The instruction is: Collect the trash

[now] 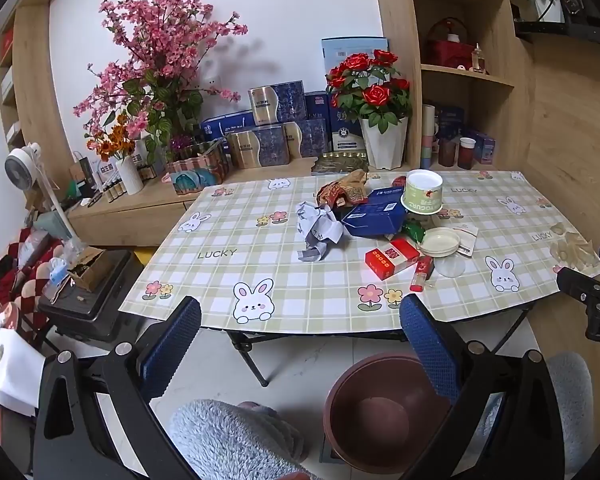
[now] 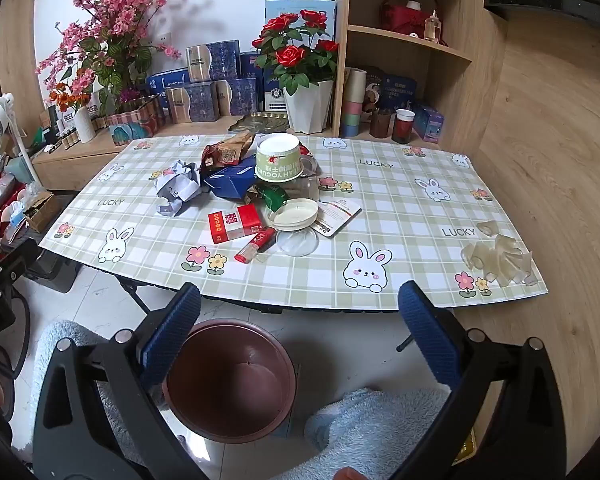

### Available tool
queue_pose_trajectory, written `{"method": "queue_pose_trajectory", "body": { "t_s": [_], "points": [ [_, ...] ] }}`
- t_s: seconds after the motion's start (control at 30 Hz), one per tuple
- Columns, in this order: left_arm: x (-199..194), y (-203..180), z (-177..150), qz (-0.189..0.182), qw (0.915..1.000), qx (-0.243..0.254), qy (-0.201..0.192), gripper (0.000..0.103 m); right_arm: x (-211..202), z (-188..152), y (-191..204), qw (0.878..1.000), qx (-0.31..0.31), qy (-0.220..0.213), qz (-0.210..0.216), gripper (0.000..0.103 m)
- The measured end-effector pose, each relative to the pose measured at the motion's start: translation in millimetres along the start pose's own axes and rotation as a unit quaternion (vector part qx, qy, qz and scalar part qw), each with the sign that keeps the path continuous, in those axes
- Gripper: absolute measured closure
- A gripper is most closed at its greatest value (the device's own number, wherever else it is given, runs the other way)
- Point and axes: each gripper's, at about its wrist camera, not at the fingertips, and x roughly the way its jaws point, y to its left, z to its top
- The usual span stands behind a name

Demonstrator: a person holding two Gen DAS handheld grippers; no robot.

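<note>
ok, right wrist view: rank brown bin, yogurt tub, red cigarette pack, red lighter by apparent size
1. brown bin, though nearest the camera
2. yogurt tub
3. red cigarette pack
4. red lighter

Wall [image 1: 292, 12]: white, ahead.
Shelving [image 1: 460, 76]: wood, ahead right.
Floor [image 1: 308, 364]: pale tile, possibly marbled, below.
Fan [image 1: 22, 168]: far left.

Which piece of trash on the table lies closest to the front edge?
The small red tube, lying on its side just ahead of the red cigarette pack; the rest of the pile sits farther back.
</note>
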Motion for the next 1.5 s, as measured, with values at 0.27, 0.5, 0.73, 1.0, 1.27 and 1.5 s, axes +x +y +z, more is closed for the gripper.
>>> {"method": "queue_pose_trajectory", "body": {
  "t_s": [0.27, 0.5, 0.73, 1.0, 1.27, 1.5],
  "points": [
    [-2, -2, 0, -0.001, 1.0000, 0.001, -0.001, 0.006, 0, 0, 0, 1.000, 0.000, 0.000, 0.001, 0.006],
    [0, 0, 0, -0.001, 1.0000, -0.002, 0.002, 0.006, -4, 0, -1, 1.000, -0.001, 0.000, 0.000, 0.006],
    [1, -1, -3, 0.002, 1.0000, -0.002, -0.001, 0.006, -2, 0, -2, 1.000, 0.005, -0.002, -0.001, 0.006],
    [-2, 4, 0, 0.018, 0.9998, -0.001, 0.005, 0.006, -6, 0, -1, 1.000, 0.004, 0.000, -0.002, 0.006],
    [-1, 8, -2, 0.021, 0.9997, -0.001, 0.011, 0.006, -5, 0, 0, 1.000, 0.003, 0.001, -0.003, 0.006],
    [-2, 8, -3, 0.021, 0.9997, 0.000, 0.012, 0.006, -4, 1, 1, 1.000, 0.003, 0.001, -0.004, 0.006]
  ]
}}
